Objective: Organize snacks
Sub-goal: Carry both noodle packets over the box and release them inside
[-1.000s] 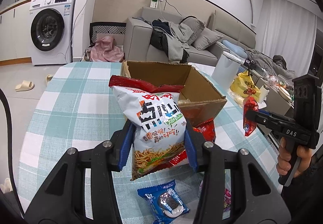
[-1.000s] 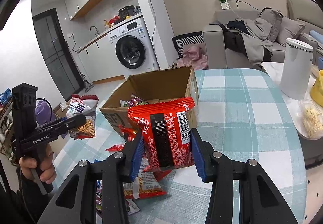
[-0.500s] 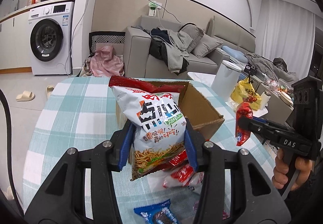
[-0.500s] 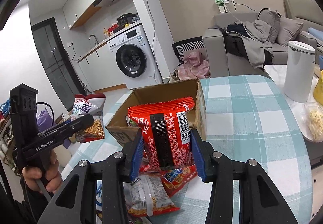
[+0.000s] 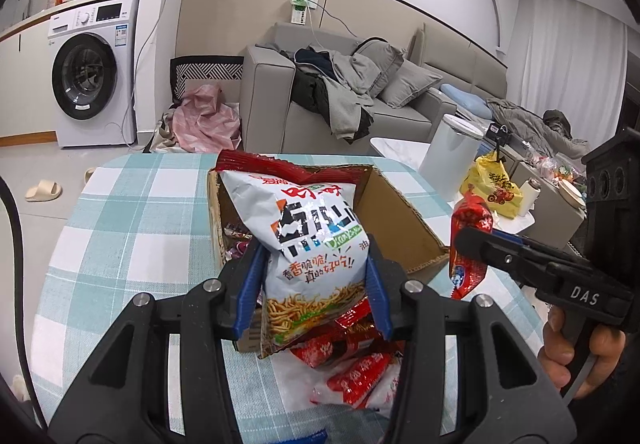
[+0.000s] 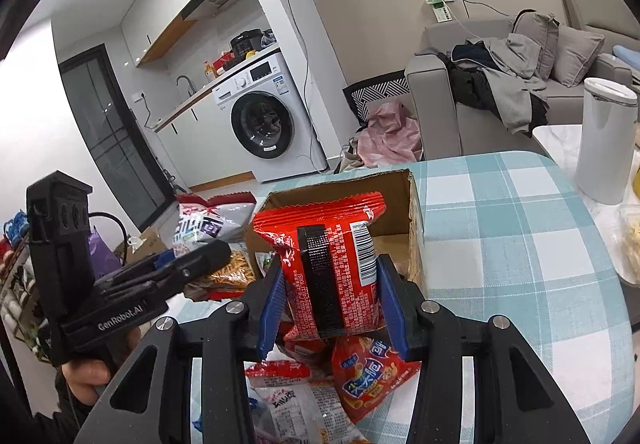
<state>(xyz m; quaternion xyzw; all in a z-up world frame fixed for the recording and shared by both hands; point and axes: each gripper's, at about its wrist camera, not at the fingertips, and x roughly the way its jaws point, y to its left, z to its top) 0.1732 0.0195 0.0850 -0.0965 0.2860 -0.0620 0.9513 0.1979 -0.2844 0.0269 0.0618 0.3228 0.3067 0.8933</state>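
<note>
My left gripper (image 5: 314, 294) is shut on a white and grey noodle-snack bag (image 5: 308, 244) and holds it above the near edge of an open cardboard box (image 5: 400, 220). My right gripper (image 6: 330, 308) is shut on a red snack packet (image 6: 332, 264) and holds it in front of the same box (image 6: 414, 204). The red packet also shows in the left wrist view (image 5: 468, 244), to the right of the box. A few small snacks lie inside the box (image 5: 236, 244).
Loose red and white snack packs (image 5: 352, 372) lie on the checked tablecloth (image 5: 120, 244) just below both grippers. A white cylinder bin (image 6: 604, 140) stands at the table's far right. A sofa and a washing machine are behind.
Both grippers have risen and moved forward towards the box, each still holding its bag. The box now sits closer and lower in both views.
</note>
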